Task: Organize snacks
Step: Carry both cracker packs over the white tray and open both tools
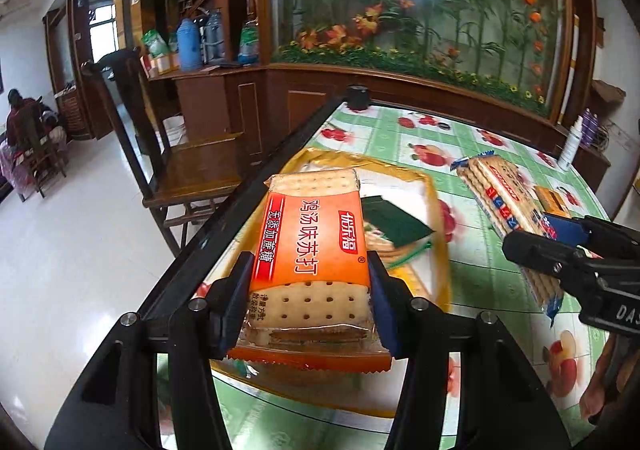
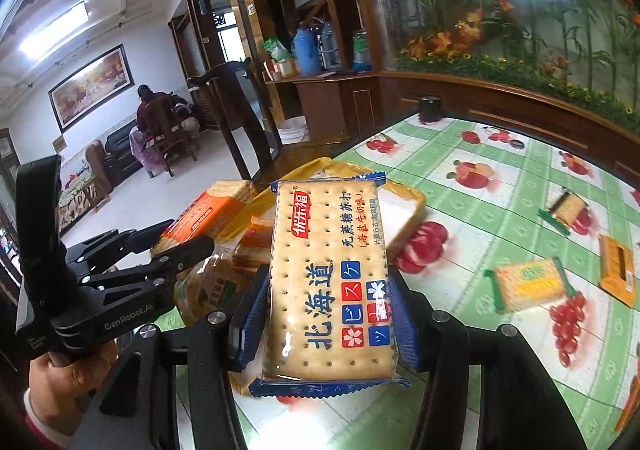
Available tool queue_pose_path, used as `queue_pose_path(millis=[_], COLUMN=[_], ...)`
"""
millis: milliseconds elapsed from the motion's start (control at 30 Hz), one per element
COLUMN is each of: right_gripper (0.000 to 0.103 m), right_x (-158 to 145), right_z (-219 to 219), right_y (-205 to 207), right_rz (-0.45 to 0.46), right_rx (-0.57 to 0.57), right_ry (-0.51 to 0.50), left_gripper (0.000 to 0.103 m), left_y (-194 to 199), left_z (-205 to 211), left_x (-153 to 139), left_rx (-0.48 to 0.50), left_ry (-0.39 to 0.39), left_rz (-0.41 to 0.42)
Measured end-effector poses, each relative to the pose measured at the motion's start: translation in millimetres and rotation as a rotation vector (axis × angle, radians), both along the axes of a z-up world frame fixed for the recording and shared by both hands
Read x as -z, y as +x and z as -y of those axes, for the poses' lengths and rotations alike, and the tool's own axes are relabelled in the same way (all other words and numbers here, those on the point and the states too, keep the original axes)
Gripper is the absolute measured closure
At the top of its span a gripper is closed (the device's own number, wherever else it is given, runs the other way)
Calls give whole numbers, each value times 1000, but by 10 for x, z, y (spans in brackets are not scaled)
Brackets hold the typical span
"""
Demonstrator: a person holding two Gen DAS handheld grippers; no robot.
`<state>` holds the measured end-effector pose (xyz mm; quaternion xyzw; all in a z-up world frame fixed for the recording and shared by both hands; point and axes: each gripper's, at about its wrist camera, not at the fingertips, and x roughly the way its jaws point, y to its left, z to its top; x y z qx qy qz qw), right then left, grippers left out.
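Left gripper (image 1: 310, 286) pinching orange-wrapped cracker packet (image 1: 314, 250), right gripper (image 2: 326, 314) pinching blue-wrapped cracker packet (image 2: 330, 282); both aloft over yellow rectangular tray (image 1: 434, 202) at table's left edge, long axes pointing away, left nearer.

left gripper (image 1: 310, 292): jaws clamped | right gripper (image 2: 326, 314): jaws clamped, angled down

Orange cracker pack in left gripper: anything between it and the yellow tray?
Nothing visible blocks it. The orange cracker pack, clamped in the left gripper, hangs over the yellow tray, which already holds a green pack. The right gripper, holding the blue cracker pack, is off to the side.
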<state>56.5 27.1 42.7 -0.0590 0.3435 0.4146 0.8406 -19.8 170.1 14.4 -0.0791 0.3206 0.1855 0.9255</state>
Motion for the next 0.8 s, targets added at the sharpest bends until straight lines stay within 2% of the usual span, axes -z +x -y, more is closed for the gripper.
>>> queue_pose_path(millis=[367, 800], right_gripper=[47, 47], right_x=[209, 443], right_z=[-553, -828], right_y=[467, 922], right_rz=[-68, -120], right_rx=[-6, 2], right_ry=[-8, -36], left_gripper=[50, 50], left_y=[450, 835], left_z=[-252, -354], left_x=[67, 210], left_rx=[-4, -4], left_ry=[-30, -5], left_rz=[-35, -118])
